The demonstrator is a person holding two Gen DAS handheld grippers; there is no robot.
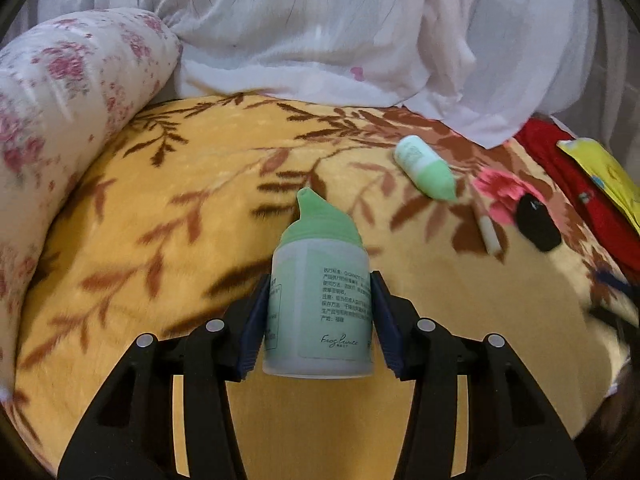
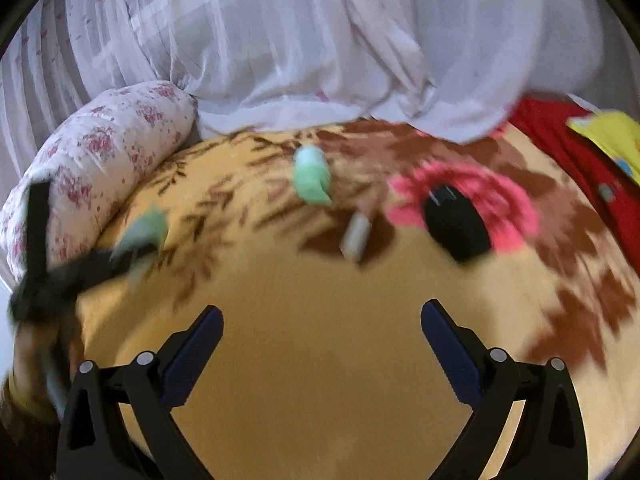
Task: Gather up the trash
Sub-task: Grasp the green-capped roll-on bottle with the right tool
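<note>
The left tongs [image 1: 320, 312] reach forward over the bed [image 1: 200, 208], clamped on a green-capped bottle [image 1: 320, 296] raised above the blanket. The right tongs [image 2: 322, 320] hover with jaws spread, holding nothing. A second bottle [image 2: 313, 176], a white stick [image 2: 355, 236] and a black object [image 2: 456, 224] lie blurred ahead.

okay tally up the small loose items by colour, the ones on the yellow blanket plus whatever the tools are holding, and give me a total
Green and white bottles: 2, one held in the left tool, bottle, and one lying on the blanket
White stick: 1
Black object: 1
Total: 4
The right tool holds nothing.
</note>
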